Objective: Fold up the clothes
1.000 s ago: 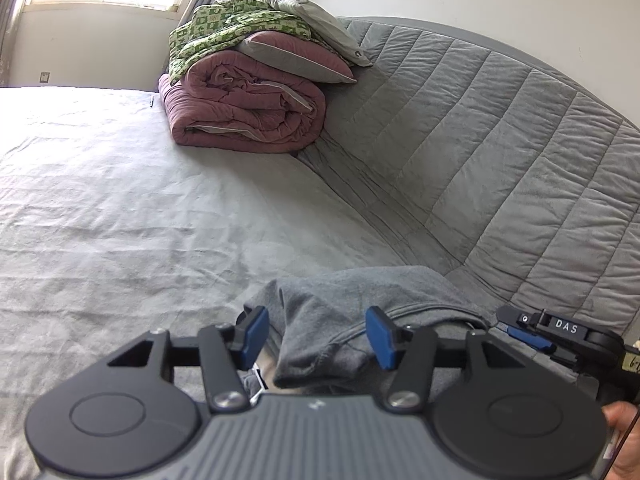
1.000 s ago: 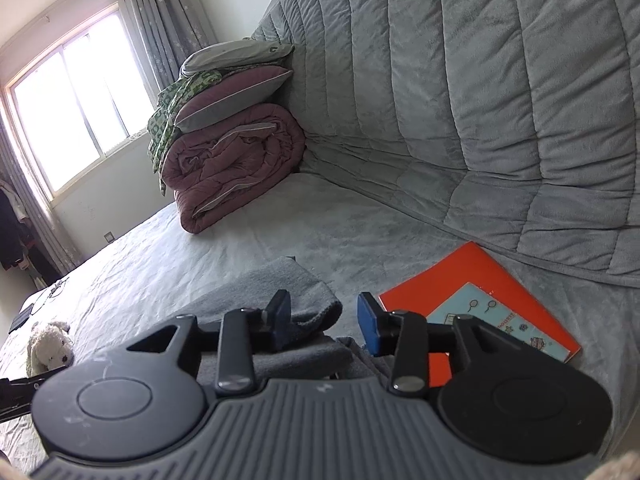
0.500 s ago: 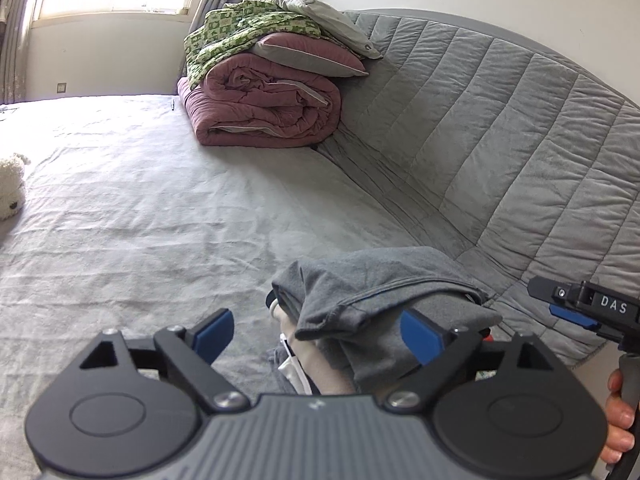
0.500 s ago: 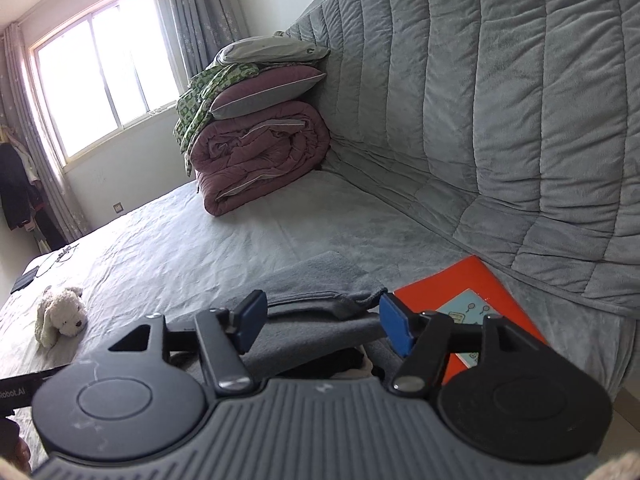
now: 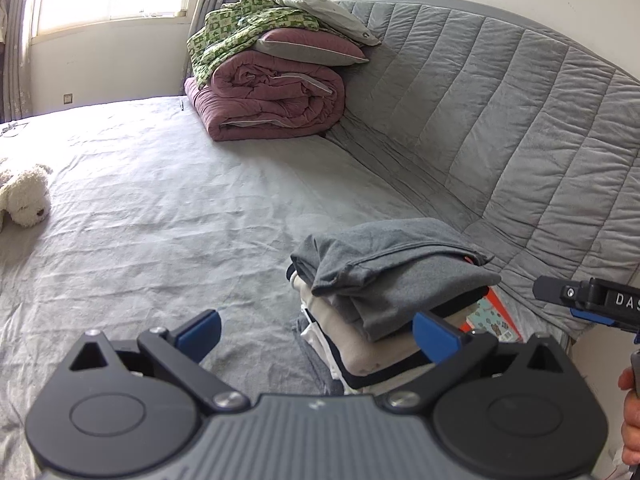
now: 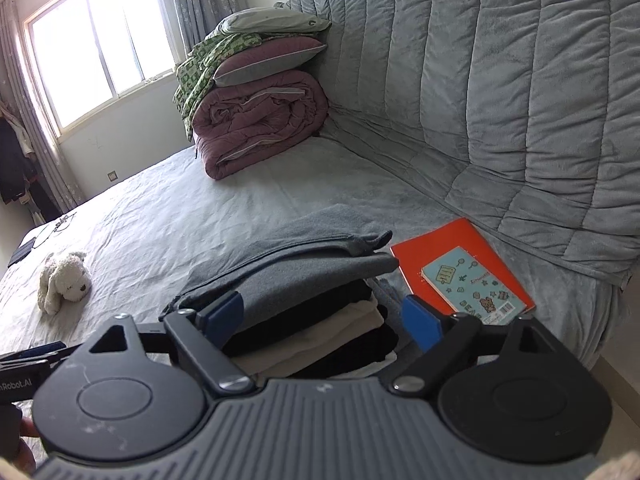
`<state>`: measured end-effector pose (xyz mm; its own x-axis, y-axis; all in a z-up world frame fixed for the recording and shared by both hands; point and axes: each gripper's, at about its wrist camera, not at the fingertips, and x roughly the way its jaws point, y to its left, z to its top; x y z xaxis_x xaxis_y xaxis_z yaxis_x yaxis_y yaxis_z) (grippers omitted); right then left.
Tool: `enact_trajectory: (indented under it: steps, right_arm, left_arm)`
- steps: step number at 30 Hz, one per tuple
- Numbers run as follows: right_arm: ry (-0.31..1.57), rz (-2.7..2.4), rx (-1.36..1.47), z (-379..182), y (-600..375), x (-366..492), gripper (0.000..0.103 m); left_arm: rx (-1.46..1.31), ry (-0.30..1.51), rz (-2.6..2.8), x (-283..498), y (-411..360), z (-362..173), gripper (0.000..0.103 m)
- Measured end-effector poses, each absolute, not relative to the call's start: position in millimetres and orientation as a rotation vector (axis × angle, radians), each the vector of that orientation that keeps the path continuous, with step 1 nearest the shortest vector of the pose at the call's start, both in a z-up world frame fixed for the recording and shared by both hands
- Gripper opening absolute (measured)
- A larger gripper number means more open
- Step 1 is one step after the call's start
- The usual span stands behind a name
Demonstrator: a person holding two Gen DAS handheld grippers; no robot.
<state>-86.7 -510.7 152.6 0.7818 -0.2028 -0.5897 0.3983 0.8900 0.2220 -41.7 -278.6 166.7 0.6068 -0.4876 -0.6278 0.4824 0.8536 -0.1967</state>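
Topping a stack of folded clothes [image 5: 372, 344], the grey garment [image 5: 396, 276] lay flat, its long axis toward the quilted headboard [image 5: 500, 120]. Left gripper [image 5: 316, 332] and right gripper [image 6: 320, 316] were both spread wide, holding nothing.

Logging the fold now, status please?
Both hand-held grippers, left and right, open, empty. Grey garment folded atop clothes stack. Orange book beside, clear.

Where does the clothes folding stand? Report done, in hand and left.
Done: a folded grey knit garment tops a stack of folded cream and black clothes on the grey bed sheet. In hand: nothing; left gripper and right gripper are open. Left: no unfolded clothes visible.
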Motion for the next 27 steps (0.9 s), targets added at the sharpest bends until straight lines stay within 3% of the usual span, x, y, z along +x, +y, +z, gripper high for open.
enact_trajectory:
  steps: [1,27]
  right_arm:
    - [0.602,-0.336,0.346,152.5,-508.1,-87.8,0.103]
    - [0.804,-0.355,0.333,138.2,-489.6,-92.5,0.103]
  left_arm:
    - [0.002,0.739,-0.560,-42.8,-279.2,165.8,0.102]
    - [0.136,0.878,-0.556,-59.0,-298.8,151.7,0.102]
